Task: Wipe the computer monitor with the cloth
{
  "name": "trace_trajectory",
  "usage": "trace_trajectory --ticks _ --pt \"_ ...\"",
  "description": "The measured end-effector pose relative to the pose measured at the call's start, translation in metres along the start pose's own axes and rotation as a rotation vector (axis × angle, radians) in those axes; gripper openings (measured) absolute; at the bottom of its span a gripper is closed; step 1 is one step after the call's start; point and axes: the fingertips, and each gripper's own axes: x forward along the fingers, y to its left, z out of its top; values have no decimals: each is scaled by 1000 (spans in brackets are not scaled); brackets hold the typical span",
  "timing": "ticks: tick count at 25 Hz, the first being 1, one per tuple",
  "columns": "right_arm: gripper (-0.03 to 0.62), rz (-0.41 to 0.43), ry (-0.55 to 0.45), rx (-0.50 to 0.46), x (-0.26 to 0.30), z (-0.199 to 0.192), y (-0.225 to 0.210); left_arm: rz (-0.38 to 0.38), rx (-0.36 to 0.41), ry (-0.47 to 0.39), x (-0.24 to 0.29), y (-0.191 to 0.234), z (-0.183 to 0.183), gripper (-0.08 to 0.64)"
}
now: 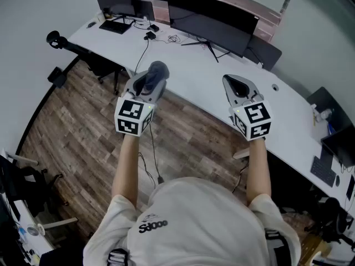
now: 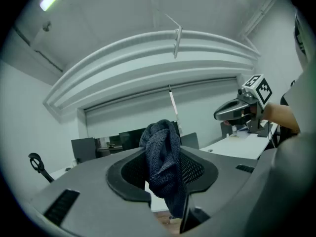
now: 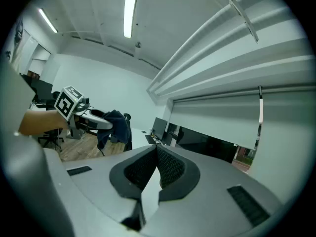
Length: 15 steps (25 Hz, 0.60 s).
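We see the long white desk (image 1: 188, 73) curving across, with open wooden floor (image 1: 83, 132) along its near side. The wide computer monitor (image 1: 213, 26) stands at the tabletop's far edge, and bare tabletop lies between its stand and the near edge. We hold both grippers in the air over that near edge, well apart. The left gripper (image 1: 154, 77) has its jaws clamped on the dark blue cloth (image 2: 160, 154), which bunches above them and hangs below. The right gripper (image 1: 236, 83) has its jaws pressed together with nothing between them.
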Motion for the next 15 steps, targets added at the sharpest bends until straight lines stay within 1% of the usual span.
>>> trace_trajectory --ticks 4,10,13,15 --pt "5 2 1 7 4 3 10 -7 -2 1 -7 7 -4 156" --pt "5 -16 -36 71 3 10 26 -38 0 2 -21 14 -15 156" --pt "5 -23 -58 92 8 12 31 -40 2 10 -24 24 -24 156" --pt "5 -25 -54 95 13 10 32 -45 0 15 -23 28 -30 156"
